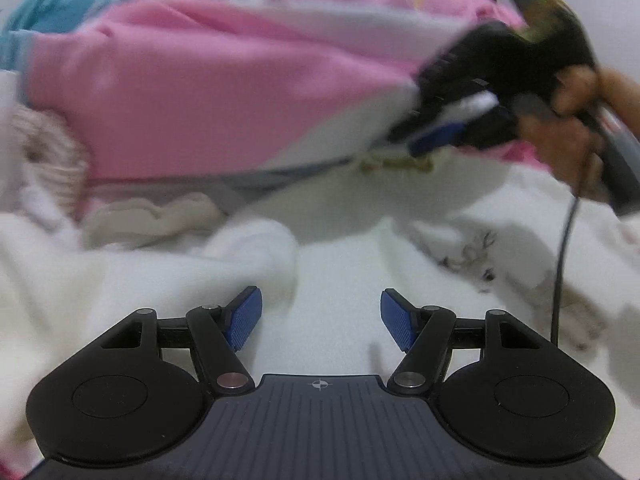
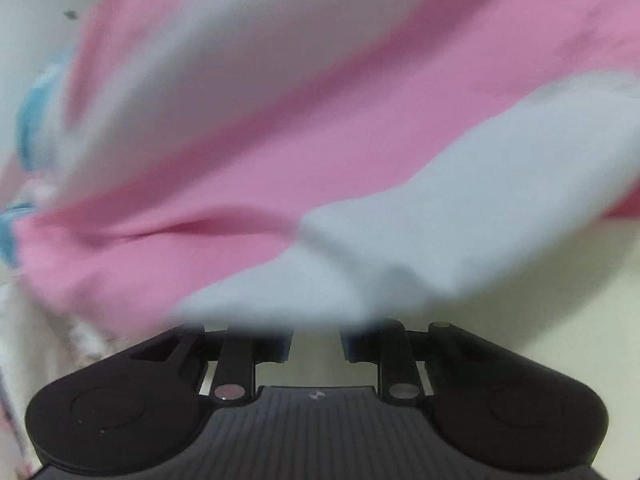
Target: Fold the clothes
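Observation:
A pink and white garment (image 1: 180, 92) with a blue part at the far left hangs lifted above the white bed. My right gripper (image 1: 452, 120) holds its right edge, seen in the left wrist view. In the right wrist view the same garment (image 2: 280, 140) fills the frame, and its white edge (image 2: 360, 280) drapes over my right gripper (image 2: 316, 340), hiding the fingertips. My left gripper (image 1: 321, 318) is open and empty, low over the white sheet, below the garment.
A white bed sheet (image 1: 340, 264) covers the surface. A beige knitted item (image 1: 44, 148) and a pale crumpled cloth (image 1: 152, 216) lie at the left. A black cable (image 1: 560, 264) hangs from the right gripper. A hand (image 1: 576, 120) holds that gripper.

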`<state>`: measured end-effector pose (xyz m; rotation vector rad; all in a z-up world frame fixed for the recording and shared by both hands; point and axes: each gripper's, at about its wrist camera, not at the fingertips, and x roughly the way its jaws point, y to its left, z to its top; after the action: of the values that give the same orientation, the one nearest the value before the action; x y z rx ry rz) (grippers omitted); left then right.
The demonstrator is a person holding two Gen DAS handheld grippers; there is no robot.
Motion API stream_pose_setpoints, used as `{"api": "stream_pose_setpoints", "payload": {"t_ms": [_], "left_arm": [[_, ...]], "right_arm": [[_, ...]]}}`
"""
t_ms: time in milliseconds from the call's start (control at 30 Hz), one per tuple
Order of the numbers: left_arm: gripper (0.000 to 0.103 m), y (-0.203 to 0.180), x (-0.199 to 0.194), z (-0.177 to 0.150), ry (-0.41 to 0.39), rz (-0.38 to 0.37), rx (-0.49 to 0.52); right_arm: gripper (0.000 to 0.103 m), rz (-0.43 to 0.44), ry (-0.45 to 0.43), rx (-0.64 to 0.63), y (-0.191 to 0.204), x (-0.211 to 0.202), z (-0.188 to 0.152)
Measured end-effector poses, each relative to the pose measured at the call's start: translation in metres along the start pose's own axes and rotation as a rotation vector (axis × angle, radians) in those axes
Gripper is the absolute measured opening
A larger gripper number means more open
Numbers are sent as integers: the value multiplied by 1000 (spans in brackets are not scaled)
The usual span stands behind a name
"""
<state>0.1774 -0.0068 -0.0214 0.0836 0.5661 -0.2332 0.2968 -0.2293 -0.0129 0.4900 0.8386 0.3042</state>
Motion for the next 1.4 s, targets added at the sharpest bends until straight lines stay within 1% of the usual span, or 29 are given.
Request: {"api": "stream_pose_setpoints", "payload": {"t_ms": [133,167,267,333,400,433,467,567,600,667,800,833,900,933,1033,1100,1233,1267,1300,1333,1367,1400], "left_arm": [[67,33,-69,13,-29,42,-28],[68,43,-86,16,-34,64,-24],[69,74,-135,22,-45,175,15],[71,95,-165,24,-56,262,30],[76,114,-189,25,-71,337,35],[77,123,-200,23,-84,360,26],[80,129,-206,19,-94,366,8],[81,143,-213,4,-106,343,-61],[81,145,-211,-3,-102,328,-78],[81,144,-204,-17,-101,304,-91],[78,145,-198,-41,-115,266,-130],[77,147,-196,-46,-118,259,-144],[70,152,-195,-57,-118,243,-175],[68,155,-194,-62,-116,234,-190],[59,160,-190,-75,-117,196,-219],[55,163,-187,-84,-121,169,-236],[54,168,-183,-96,-135,129,-282],[54,169,-181,-98,-140,120,-295],[54,170,-180,-100,-146,111,-308],[54,171,-179,-101,-152,104,-324],[55,172,-178,-102,-159,97,-341],[57,173,-178,-103,-170,84,-365]], "right_arm": [[26,92,9,-26,19,-46,-16],[26,115,13,-33,24,-56,-19],[27,195,34,-61,36,-81,-24],[27,266,59,-74,48,-97,-29],[27,339,100,-79,78,-89,-38],[27,375,122,-82,94,-83,-42],[28,412,143,-84,110,-76,-47],[32,492,232,-72,145,-55,-68],[33,501,260,-67,155,-46,-76],[34,503,313,-45,170,-27,-94],[34,482,405,44,179,13,-126],[34,464,413,72,177,25,-133],[35,424,419,138,171,45,-143],[36,407,424,182,167,56,-147],[36,381,434,274,159,80,-159],[36,399,444,295,159,87,-166],[35,452,433,303,165,91,-177],[32,463,424,298,166,88,-179],[23,474,416,293,168,86,-181],[17,491,405,287,169,82,-182],[7,510,394,280,170,78,-182],[7,529,383,274,170,74,-183]]}}
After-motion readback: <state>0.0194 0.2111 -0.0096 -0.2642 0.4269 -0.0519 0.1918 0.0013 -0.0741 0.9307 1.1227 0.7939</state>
